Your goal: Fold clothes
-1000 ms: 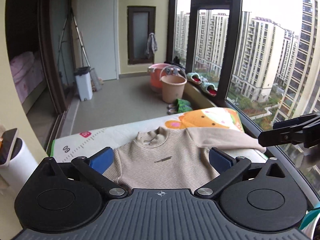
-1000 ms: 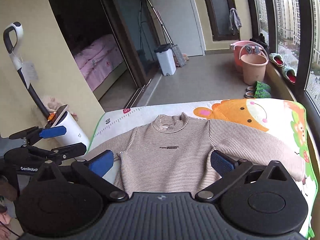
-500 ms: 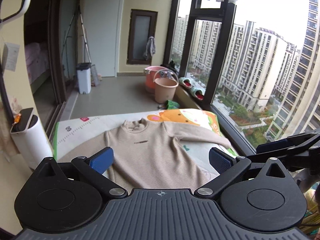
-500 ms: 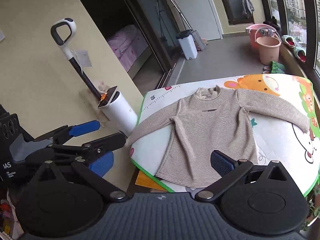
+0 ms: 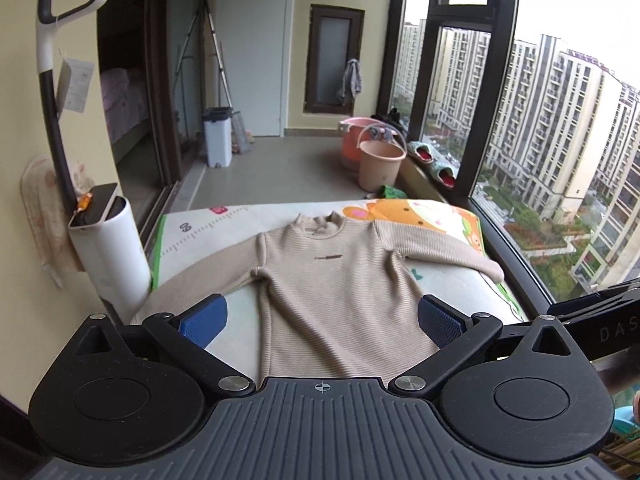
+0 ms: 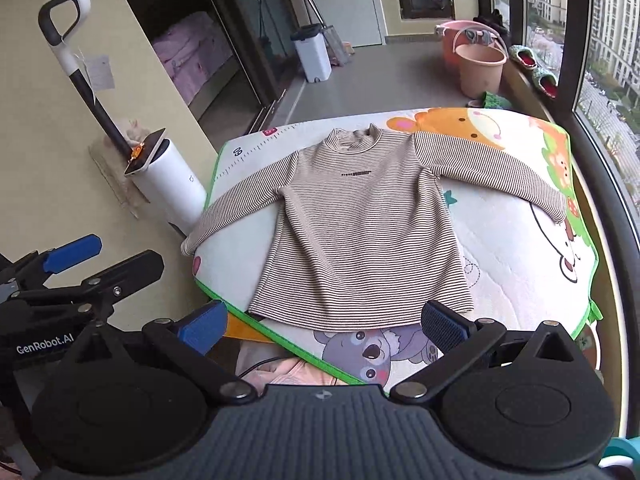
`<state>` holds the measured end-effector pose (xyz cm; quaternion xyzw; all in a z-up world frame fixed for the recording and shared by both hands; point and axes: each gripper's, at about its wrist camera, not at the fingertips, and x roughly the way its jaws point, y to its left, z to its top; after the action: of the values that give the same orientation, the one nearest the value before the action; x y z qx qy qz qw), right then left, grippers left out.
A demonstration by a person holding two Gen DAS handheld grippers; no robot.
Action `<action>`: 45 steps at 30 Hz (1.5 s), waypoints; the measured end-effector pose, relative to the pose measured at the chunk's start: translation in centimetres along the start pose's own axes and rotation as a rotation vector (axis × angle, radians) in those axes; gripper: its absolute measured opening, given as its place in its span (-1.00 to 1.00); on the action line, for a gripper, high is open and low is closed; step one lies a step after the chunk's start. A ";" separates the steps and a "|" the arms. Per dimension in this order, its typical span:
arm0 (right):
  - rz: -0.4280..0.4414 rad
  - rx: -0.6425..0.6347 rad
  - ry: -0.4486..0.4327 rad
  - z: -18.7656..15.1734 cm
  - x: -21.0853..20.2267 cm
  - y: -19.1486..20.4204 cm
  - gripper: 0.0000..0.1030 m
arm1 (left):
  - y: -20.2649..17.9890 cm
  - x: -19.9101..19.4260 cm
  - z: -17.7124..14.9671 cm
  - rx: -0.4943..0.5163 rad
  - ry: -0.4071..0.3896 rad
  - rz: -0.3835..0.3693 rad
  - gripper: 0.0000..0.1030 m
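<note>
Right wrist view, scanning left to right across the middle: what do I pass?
Left tongs → white canister → sweater's left sleeve cuff → striped sweater body → right sleeve cuff → play mat green edge → window frame.

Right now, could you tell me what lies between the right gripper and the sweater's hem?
In the right wrist view, only bare play mat with a koala print separates the open right gripper from the striped sweater hem.

Sweater (image 5: 336,292) hem behind gripper body.
</note>
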<state>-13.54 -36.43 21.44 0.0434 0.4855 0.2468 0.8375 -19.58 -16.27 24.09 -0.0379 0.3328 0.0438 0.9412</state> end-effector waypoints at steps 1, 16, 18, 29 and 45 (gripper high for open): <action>0.000 -0.001 -0.004 0.0 -0.1 0.1 1.00 | 0.1 -0.5 -0.2 -0.008 0.002 -0.005 1.00; -0.024 0.067 0.111 -1.9 3.3 -1.5 1.00 | 1.4 5.8 -5.0 -0.138 0.309 0.012 1.00; -0.032 0.081 0.129 -2.1 4.1 -1.8 1.00 | 1.3 5.9 -5.3 -0.134 0.323 0.005 1.00; -0.055 0.100 0.180 -3.5 5.9 -3.0 1.00 | 0.1 6.3 -5.1 -0.108 0.355 -0.012 1.00; -0.057 0.080 0.188 -3.8 5.7 -2.6 1.00 | -0.4 6.6 -5.0 -0.086 0.355 -0.015 1.00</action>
<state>-13.39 -36.76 14.10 0.0394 0.5724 0.2062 0.7926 -17.55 -16.77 16.05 -0.0879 0.4913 0.0436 0.8654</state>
